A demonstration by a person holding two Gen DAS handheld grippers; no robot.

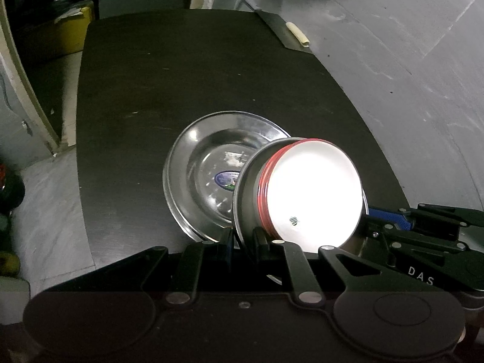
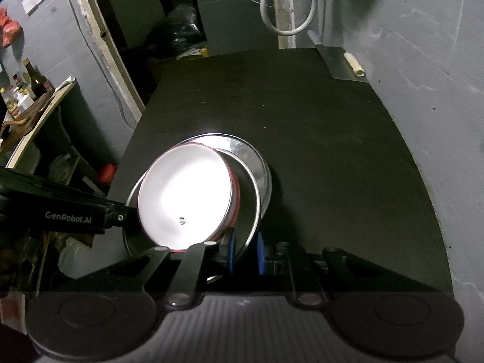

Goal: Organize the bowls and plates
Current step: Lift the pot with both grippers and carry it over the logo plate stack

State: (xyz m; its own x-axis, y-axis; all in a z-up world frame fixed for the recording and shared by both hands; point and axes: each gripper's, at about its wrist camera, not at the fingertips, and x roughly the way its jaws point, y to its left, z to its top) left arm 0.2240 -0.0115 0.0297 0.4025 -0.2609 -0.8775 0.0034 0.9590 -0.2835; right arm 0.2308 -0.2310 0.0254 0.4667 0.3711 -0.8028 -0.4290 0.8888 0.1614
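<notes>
On the dark surface (image 1: 187,69) a steel plate (image 1: 193,163) lies flat, a blue oval sticker on its bottom. Above and partly over it, a steel bowl (image 1: 249,193) is held tilted, with a white bowl with red rim bands (image 1: 314,193) nested inside it; the white bowl's inside is blown out by glare, with a small dark mark near its lower edge.

The left gripper (image 1: 243,239) has its jaws clamped on the steel bowl's rim at the near side, one finger outside the wall and one inside. The right gripper (image 2: 245,251), seen from its own camera, has its blue-padded jaws closed on the rim of the same steel bowl (image 2: 251,208) from the opposite side, with the white bowl (image 2: 184,193) leaning left of the pads. In this view the plate (image 2: 260,163) shows behind the tilted bowls.

At the far right corner of the surface a flat metal scraper with a pale handle (image 2: 354,63) lies against the grey wall (image 2: 423,60).
</notes>
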